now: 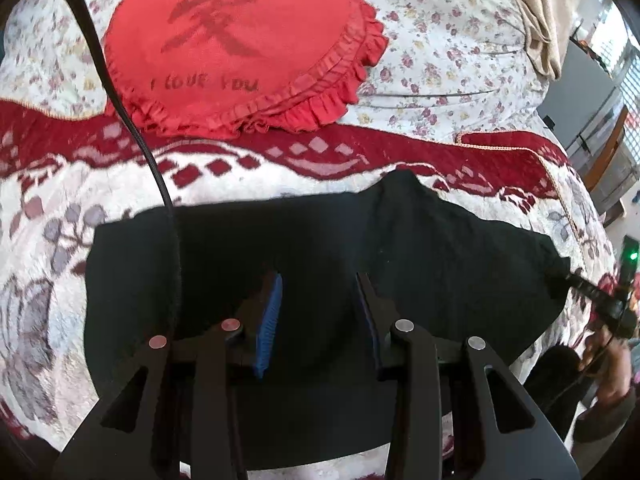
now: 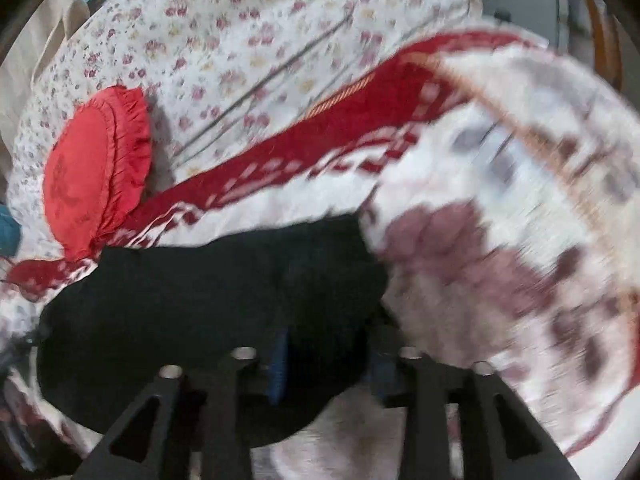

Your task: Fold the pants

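Black pants (image 1: 420, 248) lie folded on the bed's patterned blanket (image 1: 60, 320), directly beneath your left tongs (image 1: 318, 280), spread wide, and your blurred right tongs (image 2: 328, 348), also parted.

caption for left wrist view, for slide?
Open left gripper above folded black pants on a red-and-white blanket, red heart pillow behind.

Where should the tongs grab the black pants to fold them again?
Probably the pants' left edge, coming in low from the left over the blanket. That edge lies flat and straight with bare blanket beside it. The left tongs sit open above the middle, where there is only flat cloth.
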`<state>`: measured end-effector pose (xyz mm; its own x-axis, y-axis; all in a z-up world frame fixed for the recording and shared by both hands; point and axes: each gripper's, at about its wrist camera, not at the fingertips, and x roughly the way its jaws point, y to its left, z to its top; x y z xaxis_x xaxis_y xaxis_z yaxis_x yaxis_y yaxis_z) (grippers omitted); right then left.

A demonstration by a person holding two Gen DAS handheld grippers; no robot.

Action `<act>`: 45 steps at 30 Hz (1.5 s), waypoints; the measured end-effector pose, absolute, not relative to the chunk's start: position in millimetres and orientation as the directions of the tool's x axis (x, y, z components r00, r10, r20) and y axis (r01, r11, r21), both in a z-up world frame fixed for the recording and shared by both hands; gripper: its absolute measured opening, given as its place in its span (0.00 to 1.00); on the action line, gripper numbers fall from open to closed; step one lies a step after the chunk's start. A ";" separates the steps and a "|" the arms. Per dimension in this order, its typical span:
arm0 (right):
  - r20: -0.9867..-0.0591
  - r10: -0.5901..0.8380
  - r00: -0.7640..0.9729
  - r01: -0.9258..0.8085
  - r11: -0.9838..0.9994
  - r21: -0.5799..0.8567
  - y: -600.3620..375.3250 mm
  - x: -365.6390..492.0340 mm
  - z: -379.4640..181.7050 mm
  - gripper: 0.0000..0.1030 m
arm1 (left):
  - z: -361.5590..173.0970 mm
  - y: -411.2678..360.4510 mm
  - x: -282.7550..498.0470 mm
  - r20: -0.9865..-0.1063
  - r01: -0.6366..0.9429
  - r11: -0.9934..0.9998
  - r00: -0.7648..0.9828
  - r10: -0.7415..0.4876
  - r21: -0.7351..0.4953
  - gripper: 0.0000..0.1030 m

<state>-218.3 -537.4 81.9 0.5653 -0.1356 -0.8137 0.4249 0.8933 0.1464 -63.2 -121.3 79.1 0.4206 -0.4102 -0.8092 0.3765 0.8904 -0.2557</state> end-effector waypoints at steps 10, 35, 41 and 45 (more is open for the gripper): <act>-0.760 -0.057 0.648 0.260 0.954 0.151 -510.2 -198.0 115.4 0.45 | 85.9 -168.5 -61.2 -0.781 0.450 0.849 0.410 -0.471 -0.276 0.51; -0.792 0.010 0.611 0.265 0.939 0.217 -520.4 -156.1 80.4 0.42 | 54.1 -212.8 -36.8 -0.828 0.449 0.864 0.378 -0.415 -0.228 0.51; -0.793 0.071 0.605 0.230 0.938 0.260 -505.4 -186.7 85.1 0.42 | 59.8 -207.0 -42.6 -0.822 0.443 0.865 0.385 -0.420 -0.234 0.51; -0.809 0.092 0.581 0.233 0.933 0.274 -499.6 -197.4 71.8 0.42 | 60.6 -199.7 -49.8 -0.819 0.440 0.865 0.386 -0.425 -0.242 0.51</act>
